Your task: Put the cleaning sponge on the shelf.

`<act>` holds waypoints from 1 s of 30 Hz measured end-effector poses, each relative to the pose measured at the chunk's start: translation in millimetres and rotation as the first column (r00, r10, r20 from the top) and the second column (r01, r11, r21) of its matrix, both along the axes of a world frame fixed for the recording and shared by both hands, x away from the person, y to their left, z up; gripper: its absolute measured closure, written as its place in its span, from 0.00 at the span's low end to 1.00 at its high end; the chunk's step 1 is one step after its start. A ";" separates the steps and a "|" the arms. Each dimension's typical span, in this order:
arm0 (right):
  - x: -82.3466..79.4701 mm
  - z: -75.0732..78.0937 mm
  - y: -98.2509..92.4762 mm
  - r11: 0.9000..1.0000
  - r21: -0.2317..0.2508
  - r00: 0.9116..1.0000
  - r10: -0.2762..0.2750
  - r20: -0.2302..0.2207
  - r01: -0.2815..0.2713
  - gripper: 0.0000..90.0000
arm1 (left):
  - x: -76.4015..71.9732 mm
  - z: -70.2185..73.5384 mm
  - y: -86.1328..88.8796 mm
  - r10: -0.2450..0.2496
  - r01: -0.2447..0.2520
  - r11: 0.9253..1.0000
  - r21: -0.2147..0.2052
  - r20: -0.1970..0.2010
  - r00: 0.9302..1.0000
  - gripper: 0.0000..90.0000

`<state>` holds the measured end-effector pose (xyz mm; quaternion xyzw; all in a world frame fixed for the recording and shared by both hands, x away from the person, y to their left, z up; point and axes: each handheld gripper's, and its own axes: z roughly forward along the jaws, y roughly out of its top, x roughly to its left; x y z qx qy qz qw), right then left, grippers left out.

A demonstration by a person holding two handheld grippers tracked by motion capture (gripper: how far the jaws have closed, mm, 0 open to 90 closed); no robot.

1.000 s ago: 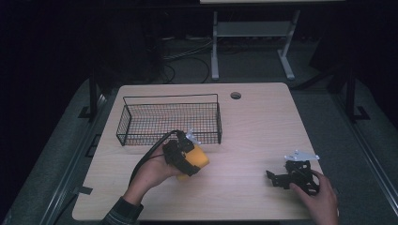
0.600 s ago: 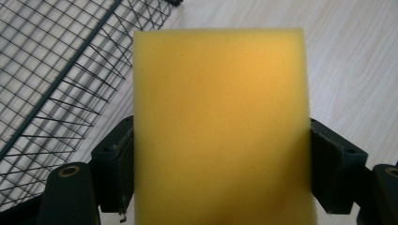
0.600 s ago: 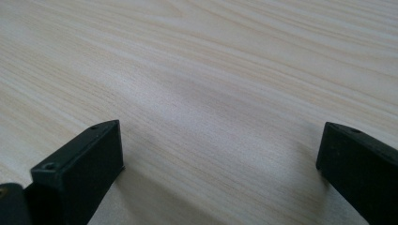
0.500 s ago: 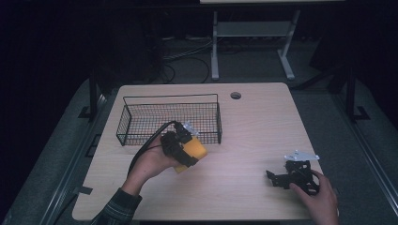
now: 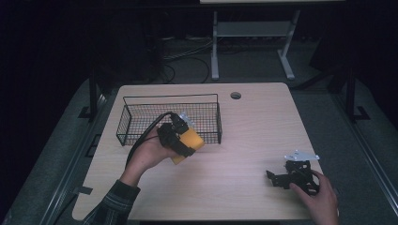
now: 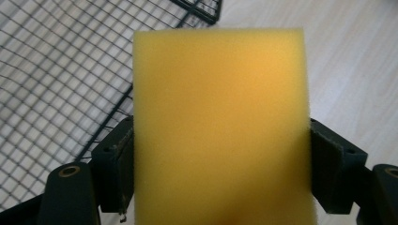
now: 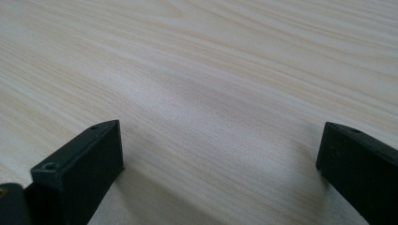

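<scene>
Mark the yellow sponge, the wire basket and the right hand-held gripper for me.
yellow sponge (image 6: 218, 126), left gripper view, middle of its face.
wire basket (image 5: 170, 97), high view, far rim.
right hand-held gripper (image 5: 278, 177), high view, between its jaw tips.

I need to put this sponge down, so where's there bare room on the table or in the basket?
The basket floor is bare. The table is free between the basket and the right gripper, and along the far right by the hole. It's tight at the basket's front wall, where the sponge is.

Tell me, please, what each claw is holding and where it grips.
Left claw clamps the yellow sponge by its two side faces; right claw holds nothing.
</scene>
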<state>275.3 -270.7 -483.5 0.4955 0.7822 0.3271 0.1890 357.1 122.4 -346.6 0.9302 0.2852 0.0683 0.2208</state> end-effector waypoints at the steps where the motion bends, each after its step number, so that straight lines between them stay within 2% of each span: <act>1: 0.0 0.0 0.0 1.000 0.000 1.000 0.000 0.000 0.000 0.00 | 1.8 0.7 1.0 0.006 -0.006 1.000 -0.001 0.003 1.000 0.25; 17: 0.1 -0.1 0.1 1.000 0.001 1.000 -0.001 0.000 0.001 0.00 | 30.4 6.0 22.2 0.081 -0.081 0.997 0.013 0.032 0.996 0.25; 30: 0.1 -0.1 0.0 1.000 0.000 1.000 -0.001 0.000 0.001 0.00 | 53.0 6.9 47.9 0.166 -0.167 0.986 0.013 0.051 0.985 0.25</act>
